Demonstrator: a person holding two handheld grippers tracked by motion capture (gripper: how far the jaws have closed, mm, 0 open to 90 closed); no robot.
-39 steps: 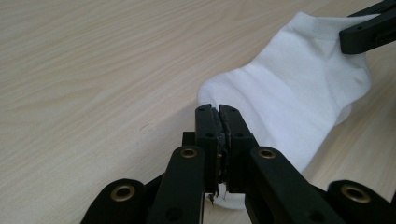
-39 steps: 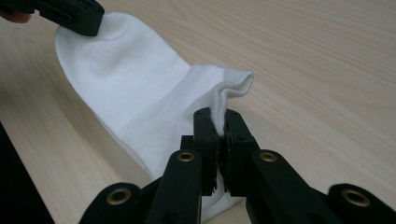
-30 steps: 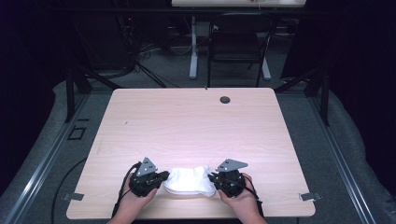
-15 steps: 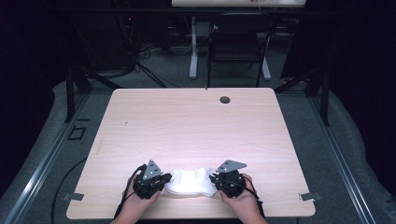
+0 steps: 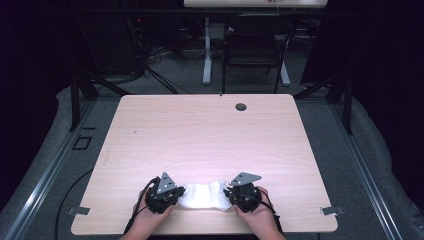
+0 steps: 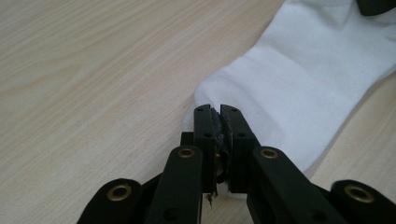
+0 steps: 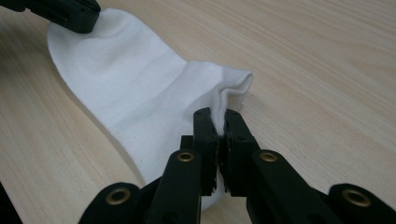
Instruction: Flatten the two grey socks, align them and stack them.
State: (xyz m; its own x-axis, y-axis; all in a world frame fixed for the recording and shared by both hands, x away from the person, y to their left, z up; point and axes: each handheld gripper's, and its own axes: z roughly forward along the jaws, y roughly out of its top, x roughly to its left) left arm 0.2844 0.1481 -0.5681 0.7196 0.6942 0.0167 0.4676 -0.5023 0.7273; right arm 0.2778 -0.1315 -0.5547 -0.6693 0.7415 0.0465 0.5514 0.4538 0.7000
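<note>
Both tongs pinch the white sock [image 5: 204,195] at the table's [image 5: 210,135] six o'clock edge: left gripper [image 6: 219,122] at its nine o'clock end, right gripper [image 7: 218,125] at three. Since a second ago the sock has bunched slightly, suggesting folding begins.

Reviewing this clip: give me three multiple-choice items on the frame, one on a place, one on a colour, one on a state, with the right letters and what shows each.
1. Where does the sock lie on the table?
A. by the near edge
B. at the far edge
C. at the centre

2. What colour is the sock?
A. black
B. white
C. red

3. How does the right gripper stand?
A. wide open above the sock
B. shut on bare wood
C. shut on the sock's edge

Key: 1 A, the high view shows it between the left gripper and the right one by the near edge. 2 B, white in all views. 3 C, its jaws pinch the fabric.
</note>
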